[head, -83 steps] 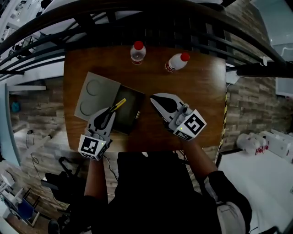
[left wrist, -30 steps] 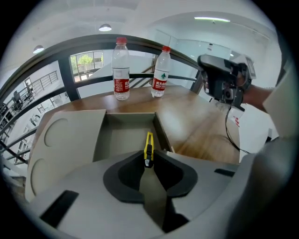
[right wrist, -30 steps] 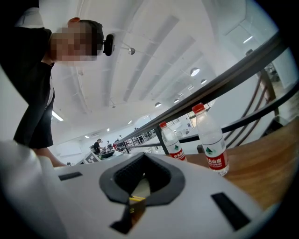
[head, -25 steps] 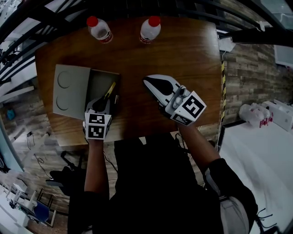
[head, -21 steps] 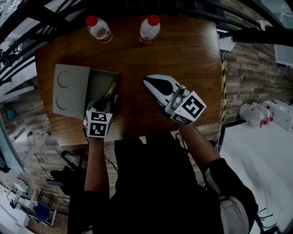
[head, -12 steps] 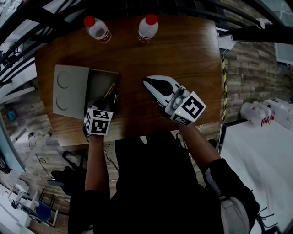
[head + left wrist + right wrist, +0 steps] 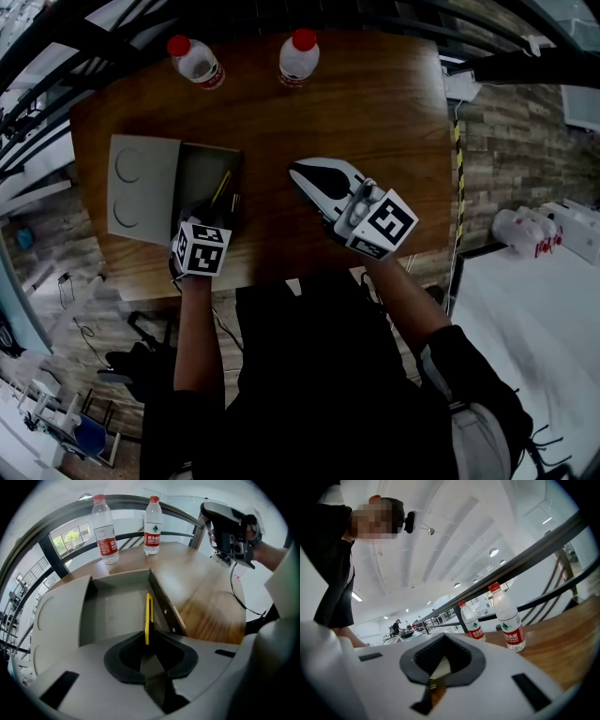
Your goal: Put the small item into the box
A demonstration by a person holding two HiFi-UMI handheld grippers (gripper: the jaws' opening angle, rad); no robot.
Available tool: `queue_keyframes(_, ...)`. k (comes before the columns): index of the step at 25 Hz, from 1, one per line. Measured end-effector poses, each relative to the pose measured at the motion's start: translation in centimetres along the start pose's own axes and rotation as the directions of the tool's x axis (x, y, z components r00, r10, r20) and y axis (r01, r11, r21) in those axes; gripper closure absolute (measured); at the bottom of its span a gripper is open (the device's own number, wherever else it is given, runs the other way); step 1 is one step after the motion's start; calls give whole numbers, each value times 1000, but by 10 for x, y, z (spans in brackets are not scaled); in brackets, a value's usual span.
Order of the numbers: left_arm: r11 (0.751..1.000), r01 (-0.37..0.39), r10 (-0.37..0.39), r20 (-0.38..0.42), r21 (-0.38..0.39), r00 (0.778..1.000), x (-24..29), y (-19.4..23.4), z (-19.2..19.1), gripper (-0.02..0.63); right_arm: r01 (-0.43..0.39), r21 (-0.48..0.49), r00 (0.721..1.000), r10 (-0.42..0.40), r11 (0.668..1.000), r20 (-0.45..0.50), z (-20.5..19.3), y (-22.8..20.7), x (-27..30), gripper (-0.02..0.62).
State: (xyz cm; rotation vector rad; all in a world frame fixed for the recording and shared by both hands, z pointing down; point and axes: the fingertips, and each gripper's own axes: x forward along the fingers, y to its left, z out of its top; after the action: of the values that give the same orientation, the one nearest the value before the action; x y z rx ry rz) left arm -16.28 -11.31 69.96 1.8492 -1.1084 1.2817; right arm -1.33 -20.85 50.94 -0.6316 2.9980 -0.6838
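The left gripper (image 7: 147,644) is clamped on a thin yellow item (image 7: 148,613), with its tip low inside the open box (image 7: 112,613) at centre frame. This looks like the placing step; next, its jaws need to part. The right gripper (image 7: 438,665) hangs closed and empty.

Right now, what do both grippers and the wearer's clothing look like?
The left gripper and right gripper: pale grey shells, black jaw pads, each carrying a white cube with black square markers. A black cable hangs from the right one. The person wears a black top.
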Motion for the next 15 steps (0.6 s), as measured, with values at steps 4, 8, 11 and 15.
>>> queue_keyframes(4, 1000, -3, 3, 12, -5, 1000, -2, -1, 0, 535, -17, 20, 999, 16, 1000, 34, 8, 6, 1, 585)
queue_keyframes(8, 1000, -18, 18, 16, -1, 1000, -2, 1, -1, 506, -24, 11, 999, 24, 1000, 27, 7, 8, 2, 585)
queue_keyframes(11, 1000, -27, 27, 36, -13, 999, -7, 4, 0, 497, -34, -4, 999, 34, 999, 19, 8, 10, 3, 585)
queue_keyframes(15, 999, -50, 51, 74, -20, 996, -20, 7, 3, 492, -35, -22, 999, 35, 999, 3, 9, 13, 0, 586)
